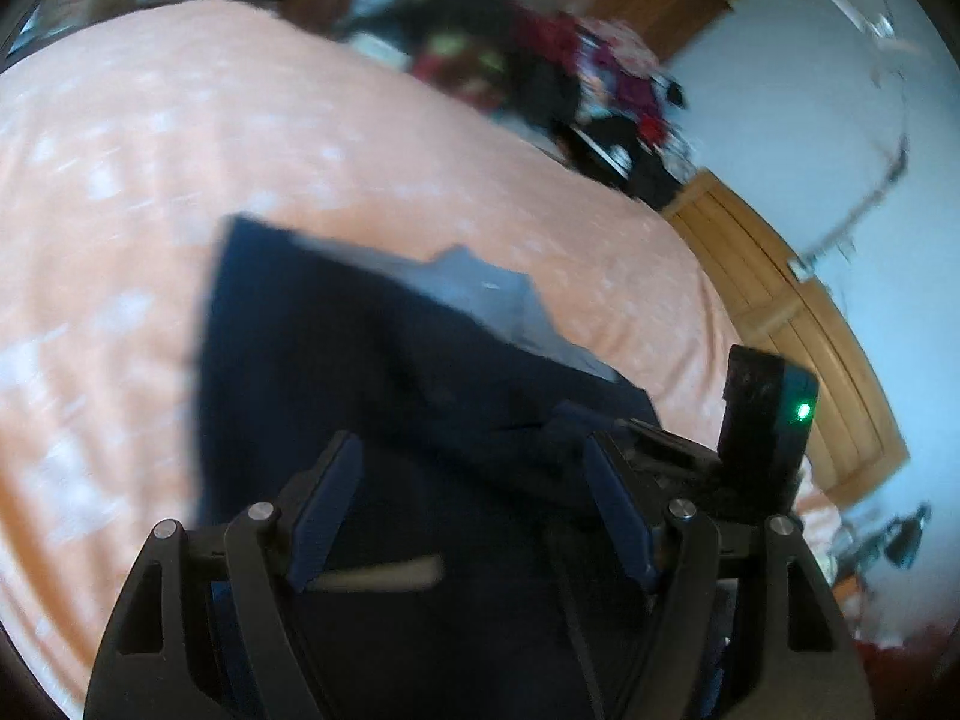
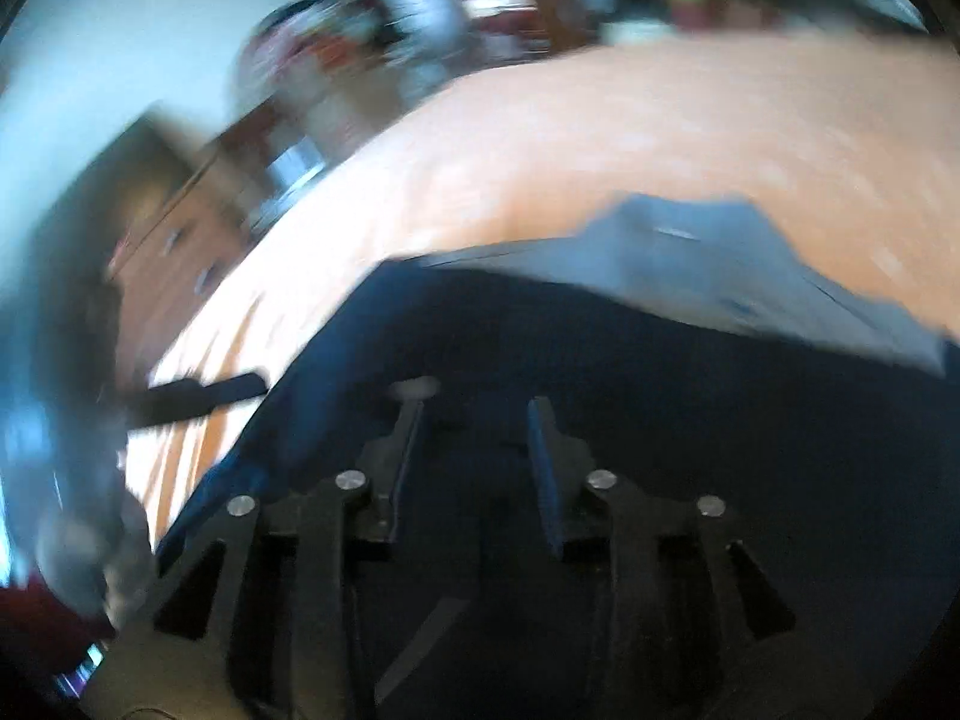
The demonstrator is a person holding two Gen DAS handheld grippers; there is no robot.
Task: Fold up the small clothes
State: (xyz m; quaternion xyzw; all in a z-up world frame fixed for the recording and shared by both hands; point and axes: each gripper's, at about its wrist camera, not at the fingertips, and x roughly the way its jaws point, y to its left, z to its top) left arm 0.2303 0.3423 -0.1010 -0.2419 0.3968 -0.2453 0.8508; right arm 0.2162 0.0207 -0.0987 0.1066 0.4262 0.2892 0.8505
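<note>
Black left gripper (image 1: pixel 471 450) nearest, jaws spread wide over a dark navy garment (image 1: pixel 336 360) – nothing pinched. Right gripper (image 2: pixel 477 414) likewise parted above the same cloth, spread on a peach bedcover (image 1: pixel 150 180) – grey lining (image 2: pixel 708 264) exposed at its far edge.

You are working in a home bedroom: a bed spread with a peach, white-flecked bedsheet (image 1: pixel 180 180) fills the left wrist view from 9 to 12 o'clock. A wooden wardrobe (image 1: pixel 786 324) stands at 3 o'clock against a pale blue wall (image 1: pixel 780 96), and a heap of clothes (image 1: pixel 540 60) is piled at 1 o'clock.
</note>
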